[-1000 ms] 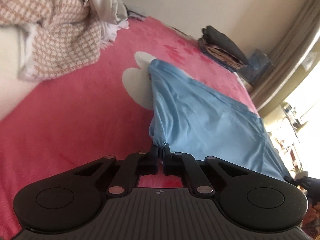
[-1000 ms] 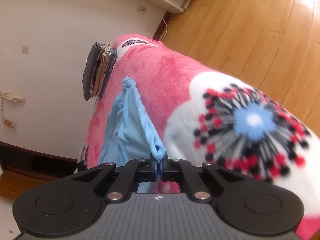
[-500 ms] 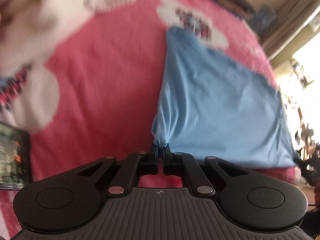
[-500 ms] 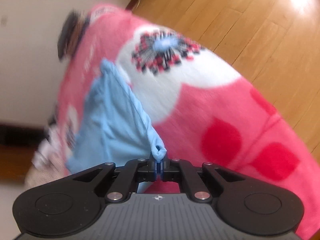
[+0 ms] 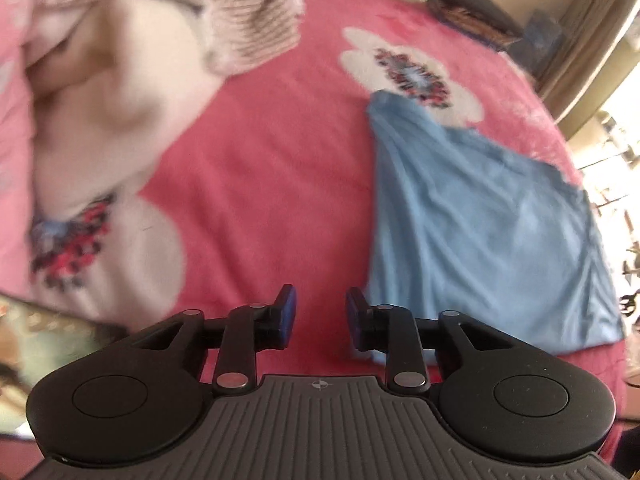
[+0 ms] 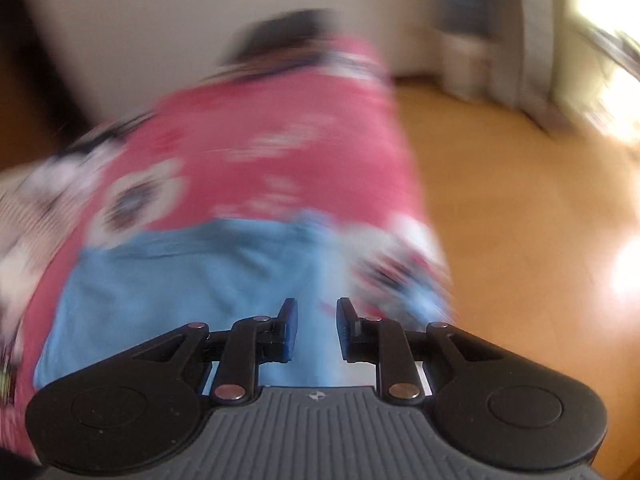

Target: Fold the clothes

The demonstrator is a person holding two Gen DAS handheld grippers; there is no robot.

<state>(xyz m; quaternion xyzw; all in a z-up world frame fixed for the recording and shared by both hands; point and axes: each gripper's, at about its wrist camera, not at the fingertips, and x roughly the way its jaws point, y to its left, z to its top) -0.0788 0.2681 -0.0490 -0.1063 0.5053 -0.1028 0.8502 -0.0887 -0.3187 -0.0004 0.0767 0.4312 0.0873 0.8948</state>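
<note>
Both my grippers, left gripper [image 5: 318,318] and right gripper [image 6: 316,330], just opened, nothing between jaws; blue garment [image 5: 480,220] lies rumpled on pink blanket [image 5: 260,160], so its fold could skew.

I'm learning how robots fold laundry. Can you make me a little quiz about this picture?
1. True or false: the left gripper is squeezing the blue cloth.
2. What colour is the blanket under the cloth: A green, B pink, C yellow?
3. The right gripper has its jaws ____.

Key: 1 false, its jaws have just been opening and nothing is between them. 2 B. 3 open, also just opening, gripping nothing.
</note>
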